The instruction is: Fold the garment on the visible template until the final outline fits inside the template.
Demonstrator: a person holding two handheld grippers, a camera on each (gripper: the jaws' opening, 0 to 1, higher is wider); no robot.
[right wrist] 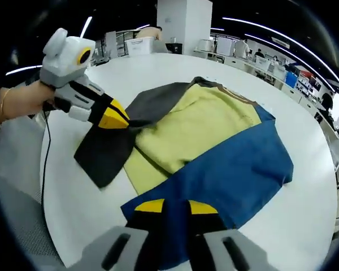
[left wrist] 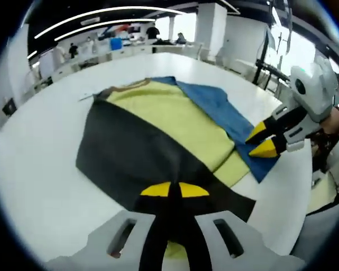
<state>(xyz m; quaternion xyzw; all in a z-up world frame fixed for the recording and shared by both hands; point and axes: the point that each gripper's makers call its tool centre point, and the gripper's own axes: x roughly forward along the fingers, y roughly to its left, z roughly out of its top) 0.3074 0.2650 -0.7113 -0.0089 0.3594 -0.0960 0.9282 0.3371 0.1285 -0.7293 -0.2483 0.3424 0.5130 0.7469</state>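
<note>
One garment (right wrist: 209,141) lies spread on the white tabletop (left wrist: 39,169), in three colour panels: dark grey, yellow, blue; I count two grippers on it, one to each side. My left gripper (left wrist: 174,189) has its jaws pinched together on the dark grey panel (left wrist: 135,152), right at its near edge; in the right gripper view I see it lifting that dark flap, ready to carry it inward, I reckon. My right gripper (right wrist: 170,206) is clamped on the blue panel (right wrist: 237,169) just ahead of its jaws, holding the opposite edge for a matching fold; no template outline that I can make out under the cloth.
</note>
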